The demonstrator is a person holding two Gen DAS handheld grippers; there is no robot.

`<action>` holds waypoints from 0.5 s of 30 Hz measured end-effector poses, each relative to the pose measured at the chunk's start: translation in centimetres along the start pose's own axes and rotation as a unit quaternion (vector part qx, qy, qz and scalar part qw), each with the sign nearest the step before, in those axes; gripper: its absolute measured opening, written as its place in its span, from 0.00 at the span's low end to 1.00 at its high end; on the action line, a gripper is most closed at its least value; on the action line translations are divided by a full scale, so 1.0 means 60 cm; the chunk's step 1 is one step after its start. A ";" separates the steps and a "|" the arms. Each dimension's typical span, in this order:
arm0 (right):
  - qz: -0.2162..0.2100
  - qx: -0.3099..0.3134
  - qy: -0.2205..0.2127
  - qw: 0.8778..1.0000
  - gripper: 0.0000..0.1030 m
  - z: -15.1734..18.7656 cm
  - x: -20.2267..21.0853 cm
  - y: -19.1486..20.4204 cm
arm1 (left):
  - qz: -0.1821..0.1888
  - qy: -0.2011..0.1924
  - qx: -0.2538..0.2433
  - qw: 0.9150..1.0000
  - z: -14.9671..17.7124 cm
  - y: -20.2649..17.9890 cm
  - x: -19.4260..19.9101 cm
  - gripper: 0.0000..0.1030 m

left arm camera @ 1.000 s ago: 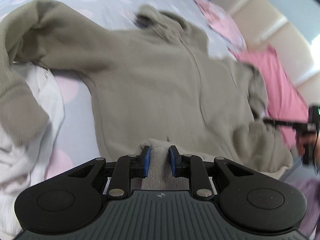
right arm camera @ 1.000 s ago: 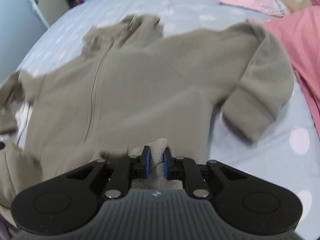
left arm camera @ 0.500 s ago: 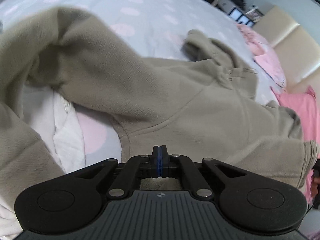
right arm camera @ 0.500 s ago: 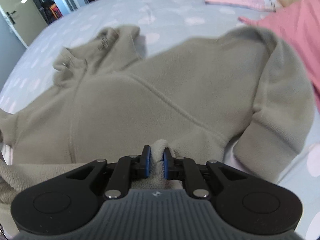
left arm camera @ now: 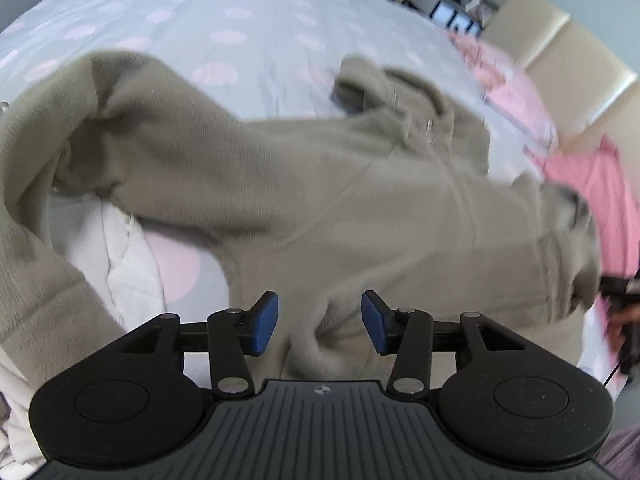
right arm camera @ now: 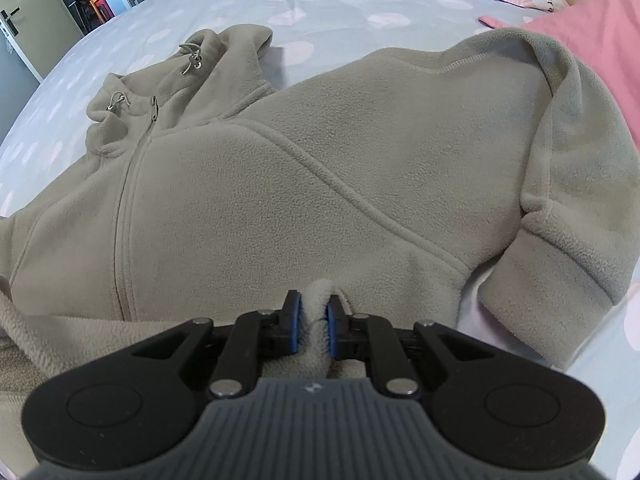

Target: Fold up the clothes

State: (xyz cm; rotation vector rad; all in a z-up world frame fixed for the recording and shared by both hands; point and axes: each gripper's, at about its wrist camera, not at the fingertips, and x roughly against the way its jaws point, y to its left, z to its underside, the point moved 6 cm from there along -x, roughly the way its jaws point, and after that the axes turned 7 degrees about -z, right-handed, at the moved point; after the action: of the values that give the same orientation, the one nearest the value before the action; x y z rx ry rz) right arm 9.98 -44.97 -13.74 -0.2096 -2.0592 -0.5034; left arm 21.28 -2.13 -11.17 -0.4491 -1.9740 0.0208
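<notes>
A grey-green fleece hoodie with a front zip lies spread on the bed, hood toward the far side. My right gripper is shut on a pinched fold of the hoodie's bottom hem. In the left wrist view the same hoodie fills the middle. My left gripper is opening, its blue pads apart. A bump of hem fleece lies between them, and neither pad presses on it. One sleeve curls round at the left, the other sleeve lies folded at the right.
The bed sheet is pale with pink dots. White cloth lies under the left sleeve. Pink garments lie at the right and far edge. The other handheld gripper and a hand show at the right edge. A doorway is at far left.
My left gripper closed fully, then opened and let the hem drop while shifting over the hoodie. My right gripper came down lower with its fold held.
</notes>
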 end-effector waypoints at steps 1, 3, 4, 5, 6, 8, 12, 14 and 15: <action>0.000 0.000 0.000 1.000 0.15 0.000 0.001 0.000 | -0.003 0.008 -0.003 1.000 0.006 -0.001 -0.008 0.42; -0.001 0.001 -0.001 1.000 0.17 0.000 0.003 0.001 | -0.015 0.023 -0.006 1.000 0.016 0.002 -0.026 0.29; -0.004 0.002 -0.002 1.000 0.17 -0.001 0.005 0.002 | -0.020 0.029 -0.006 0.999 0.020 0.005 -0.035 0.14; -0.007 0.002 -0.004 1.000 0.18 -0.002 0.007 0.003 | -0.023 0.033 -0.004 0.999 0.023 0.007 -0.042 0.11; -0.010 0.002 -0.007 1.000 0.18 -0.004 0.008 0.004 | -0.023 0.034 -0.003 0.999 0.024 0.009 -0.045 0.10; -0.013 0.005 -0.021 1.000 0.23 -0.007 0.020 0.004 | -0.028 0.028 -0.007 0.999 0.024 0.008 -0.044 0.07; -0.005 0.018 -0.065 0.998 0.36 -0.017 0.062 -0.011 | -0.033 0.014 0.007 0.999 0.019 0.019 -0.033 0.06; -0.008 0.008 -0.080 0.997 0.36 -0.018 0.086 -0.024 | -0.036 0.013 0.010 0.999 0.018 0.025 -0.030 0.06; -0.012 0.003 -0.086 0.996 0.37 -0.017 0.099 -0.031 | -0.041 0.012 0.008 0.999 0.019 0.026 -0.029 0.06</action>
State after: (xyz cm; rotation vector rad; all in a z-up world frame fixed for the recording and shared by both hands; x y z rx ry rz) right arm 7.10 -47.41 -8.69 -0.2327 -2.2329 -0.5082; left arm 21.38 -1.06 -13.53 -0.3563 -1.9650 -0.0193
